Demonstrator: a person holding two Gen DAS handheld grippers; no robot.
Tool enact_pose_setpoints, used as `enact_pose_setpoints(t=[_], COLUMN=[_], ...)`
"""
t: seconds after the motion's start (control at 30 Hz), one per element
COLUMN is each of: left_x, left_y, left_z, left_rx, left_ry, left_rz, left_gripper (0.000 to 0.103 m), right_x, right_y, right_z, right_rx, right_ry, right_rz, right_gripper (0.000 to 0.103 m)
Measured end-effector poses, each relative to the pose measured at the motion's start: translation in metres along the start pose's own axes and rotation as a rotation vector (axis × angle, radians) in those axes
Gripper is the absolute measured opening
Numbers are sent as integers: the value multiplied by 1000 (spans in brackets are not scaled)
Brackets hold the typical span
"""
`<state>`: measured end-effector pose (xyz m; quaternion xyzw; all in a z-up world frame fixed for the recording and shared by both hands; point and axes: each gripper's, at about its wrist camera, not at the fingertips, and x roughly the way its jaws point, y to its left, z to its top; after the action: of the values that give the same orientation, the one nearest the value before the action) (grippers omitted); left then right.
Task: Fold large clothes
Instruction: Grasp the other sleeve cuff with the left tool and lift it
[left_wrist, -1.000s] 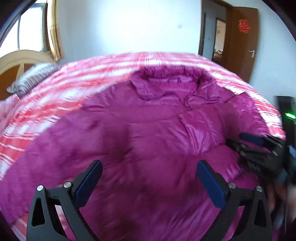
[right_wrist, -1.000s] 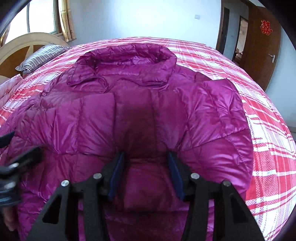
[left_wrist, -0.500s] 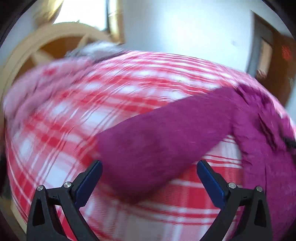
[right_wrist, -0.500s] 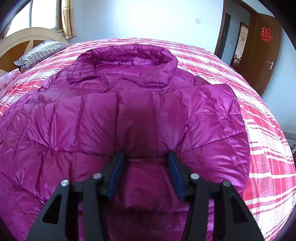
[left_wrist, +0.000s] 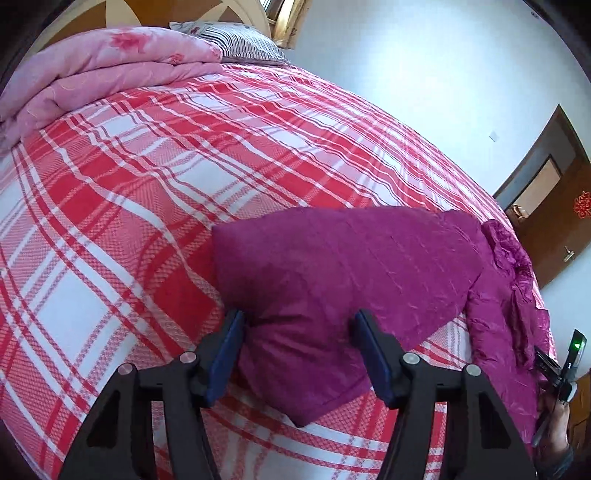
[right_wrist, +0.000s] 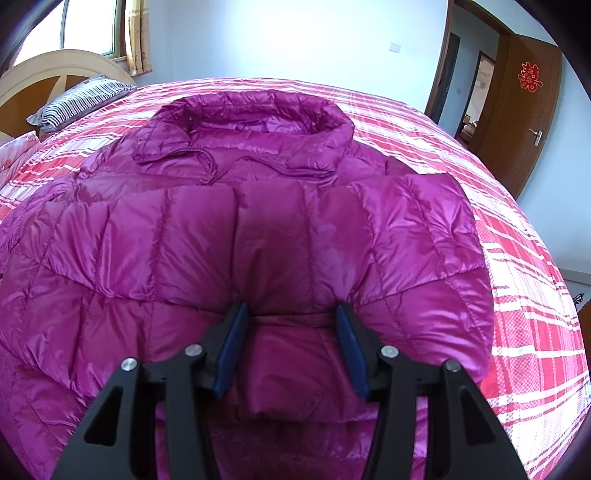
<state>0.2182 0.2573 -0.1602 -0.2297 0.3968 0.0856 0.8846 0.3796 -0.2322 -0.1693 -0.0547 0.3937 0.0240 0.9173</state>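
Observation:
A magenta quilted puffer jacket (right_wrist: 236, 236) lies face up on the red-and-white plaid bed (right_wrist: 517, 280), collar toward the far side. Its right sleeve is folded across the chest, and my right gripper (right_wrist: 290, 325) is shut on that sleeve's cuff end (right_wrist: 295, 365). In the left wrist view the jacket's other sleeve (left_wrist: 332, 273) stretches out flat over the bed (left_wrist: 129, 206). My left gripper (left_wrist: 299, 339) has its jaws partly closed around the cuff end of this sleeve, pads touching the fabric on both sides. The right gripper (left_wrist: 554, 365) shows at the far right edge.
A folded pink quilt (left_wrist: 103, 70) and a striped pillow (left_wrist: 240, 40) lie at the head of the bed by a wooden headboard (right_wrist: 48, 77). A brown door (right_wrist: 524, 110) stands open on the right. The bed edge drops off at the right (right_wrist: 565, 332).
My left gripper swung left from over the jacket's body to the outstretched sleeve and closed from wide open onto its cuff. My right gripper stayed shut on the folded sleeve.

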Motion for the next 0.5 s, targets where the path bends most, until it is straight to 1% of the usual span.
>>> enact_pose_setpoints(t=[0.07,0.1,0.13,0.2,0.3,0.33,0.37,0.4,0.47,0.5], left_x=[-5,-6,-8,-4,0,3,5,6,4,2], left_y=[6,9,13,14,5,2,1,2,6,6], left_z=[1,0,0,-2,-4,-4,-4,-2,2,4], left_rx=[-9,-20,-32,-26,30,52,61,61,42,40], left_ry=[-12,-19,-27,-11,-18,-20,-22,-18,-25,-31], left_rz=[54,64,49,30,31,38,49,48,14,8], left_gripper=[63,63,63,63,63,55,39,37,23,22], right_x=[0,0,-1,-1,0,-1,-1,-1,-1,-1], right_y=[0,0,0,0,1,1,1,0,0,0], right_z=[0,0,0,0,0,-1,-1,0,0,0], right_rx=[1,1,1,0,-3,-4,-4,-3,-3,-4], right_ry=[0,-1,-1,-2,-3,-5,-4,-5,-5,-5], right_rz=[1,1,1,0,-6,-8,-7,-7,-7,-7], right_gripper=[54,54,54,54,54,54,54,54,54,54])
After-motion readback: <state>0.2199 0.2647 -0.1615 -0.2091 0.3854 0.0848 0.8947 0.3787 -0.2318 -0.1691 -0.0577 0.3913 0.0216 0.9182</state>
